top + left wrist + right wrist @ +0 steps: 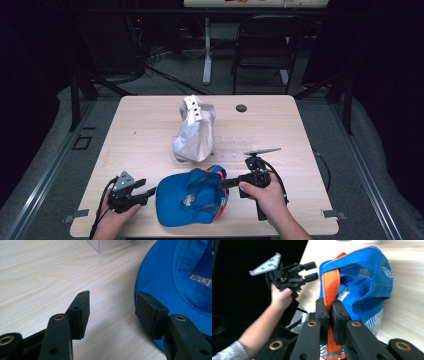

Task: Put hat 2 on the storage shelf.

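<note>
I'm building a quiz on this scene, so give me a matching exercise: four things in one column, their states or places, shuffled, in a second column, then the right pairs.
Column one:
1. left gripper
2. right gripper
3. blue cap
4. white cap

Column two:
A. shut on the orange strap
B. near the middle of the table, away from both grippers
C. open, beside the blue brim
D. at the near edge, between the two hands

Pairs: 1-C, 2-A, 3-D, 4-B
</note>
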`<state>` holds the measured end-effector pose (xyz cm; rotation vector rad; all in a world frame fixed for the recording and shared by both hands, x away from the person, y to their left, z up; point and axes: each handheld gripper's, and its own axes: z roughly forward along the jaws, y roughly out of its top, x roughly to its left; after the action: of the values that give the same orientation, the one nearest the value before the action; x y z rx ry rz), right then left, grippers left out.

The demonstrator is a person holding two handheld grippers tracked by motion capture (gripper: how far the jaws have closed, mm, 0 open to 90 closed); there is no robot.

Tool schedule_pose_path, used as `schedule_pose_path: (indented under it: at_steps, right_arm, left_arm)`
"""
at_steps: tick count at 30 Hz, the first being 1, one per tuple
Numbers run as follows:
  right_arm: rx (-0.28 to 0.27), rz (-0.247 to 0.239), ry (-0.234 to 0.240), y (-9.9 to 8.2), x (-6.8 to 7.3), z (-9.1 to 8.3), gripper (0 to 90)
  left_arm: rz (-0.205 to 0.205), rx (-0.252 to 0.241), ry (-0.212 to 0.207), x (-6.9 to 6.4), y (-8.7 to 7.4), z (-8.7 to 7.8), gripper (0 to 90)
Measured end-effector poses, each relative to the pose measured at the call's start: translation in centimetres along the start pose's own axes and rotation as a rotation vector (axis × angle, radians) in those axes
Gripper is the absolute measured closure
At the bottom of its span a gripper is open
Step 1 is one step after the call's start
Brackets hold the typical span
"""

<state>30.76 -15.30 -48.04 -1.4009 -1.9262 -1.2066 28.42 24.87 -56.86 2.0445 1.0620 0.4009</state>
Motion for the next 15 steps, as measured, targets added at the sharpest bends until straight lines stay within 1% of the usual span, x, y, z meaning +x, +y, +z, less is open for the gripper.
schedule_pose_path:
  at_steps: [1, 2, 3, 5, 6, 8, 12, 15]
  right_arm:
    - [-0.001, 0.009, 0.01, 0.1, 0.1, 0.0, 86.0]
    - [0.003, 0.016, 0.016, 0.2, 0.2, -0.1, 86.2]
    - [0.007, 0.018, 0.024, 0.3, 0.3, -0.2, 86.3]
    - [0.003, 0.033, 0.037, 0.5, 0.6, -0.2, 86.6]
    - [0.01, 0.038, 0.046, 0.7, 0.7, -0.4, 86.7]
    - [0.009, 0.036, 0.06, 0.9, 0.9, -0.5, 87.0]
    - [0.006, 0.054, 0.083, 1.4, 1.6, -0.9, 87.3]
    - [0.016, 0.054, 0.101, 1.8, 2.0, -1.3, 87.3]
  left_arm:
    - [-0.001, -0.009, 0.001, 0.0, 0.0, 0.1, 45.7]
    - [0.002, -0.009, -0.001, 0.0, 0.0, 0.1, 45.7]
    - [0.004, 0.001, -0.005, 0.0, 0.0, 0.0, 45.7]
    - [0.004, -0.001, -0.004, 0.0, 0.0, 0.0, 45.7]
    - [-0.002, -0.013, 0.0, 0.0, 0.0, 0.1, 45.7]
    - [-0.001, -0.01, -0.001, 0.0, 0.0, 0.0, 45.7]
    - [-0.001, -0.012, -0.001, 0.0, 0.0, 0.0, 45.7]
    - [0.0, -0.014, -0.001, 0.1, 0.0, -0.1, 45.7]
